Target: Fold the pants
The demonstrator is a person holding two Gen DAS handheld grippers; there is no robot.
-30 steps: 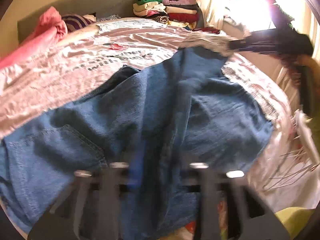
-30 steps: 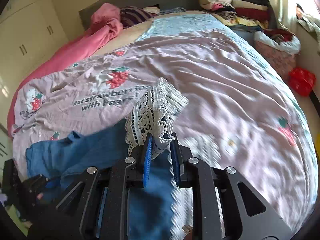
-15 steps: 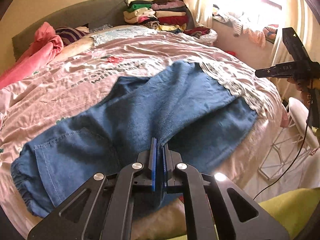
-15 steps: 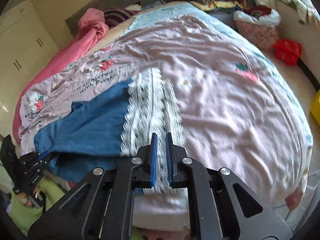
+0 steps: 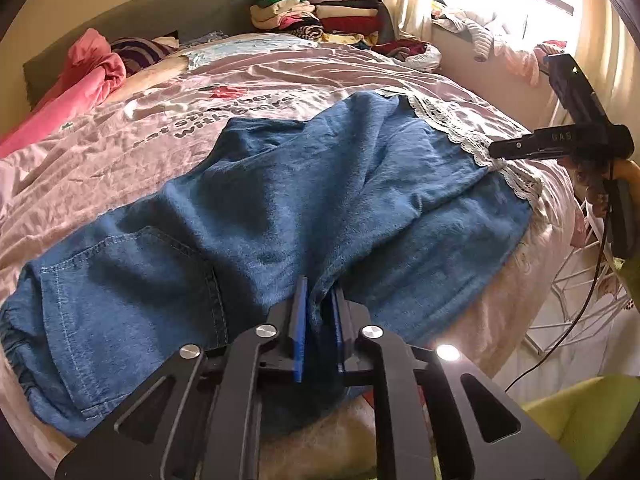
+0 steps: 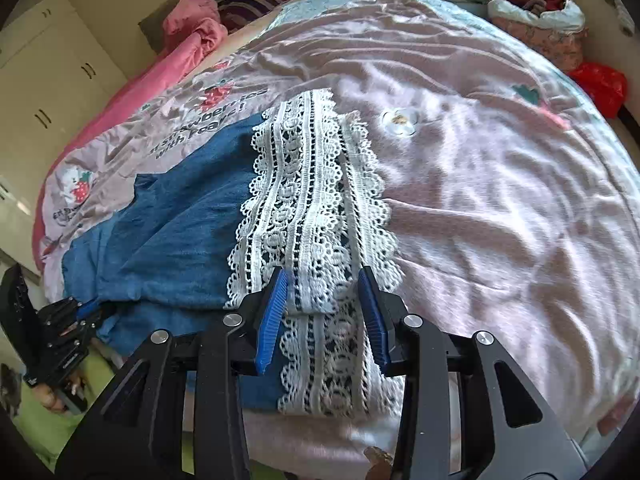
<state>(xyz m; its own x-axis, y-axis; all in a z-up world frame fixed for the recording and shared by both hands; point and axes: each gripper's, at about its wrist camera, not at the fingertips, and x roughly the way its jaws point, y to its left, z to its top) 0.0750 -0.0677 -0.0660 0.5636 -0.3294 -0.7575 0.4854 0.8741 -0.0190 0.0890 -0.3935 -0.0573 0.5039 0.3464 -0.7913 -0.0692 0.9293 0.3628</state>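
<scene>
Blue denim pants [image 5: 256, 216] with white lace hems [image 5: 472, 140] lie spread across the pink bedspread [image 5: 120, 140], one leg folded over the other. My left gripper [image 5: 318, 304] has its jaws slightly apart with a fold of denim between them at the near edge. My right gripper [image 6: 324, 292] is open, its blue pads [image 6: 276, 304] on either side of the lace hem [image 6: 312, 208] that lies flat on the bed. The right gripper also shows in the left wrist view [image 5: 520, 148] at the hem. The left gripper shows in the right wrist view [image 6: 86, 312].
A pink blanket [image 5: 80, 80] lies at the headboard. Stacked folded clothes [image 5: 320, 12] sit at the far corner. A white wire rack [image 5: 580, 292] stands beside the bed. A red bag [image 6: 600, 84] lies on the floor.
The lifted hem was brought down and laid flat on the bed. My right gripper opened and let go of the lace. My left gripper's jaws parted slightly.
</scene>
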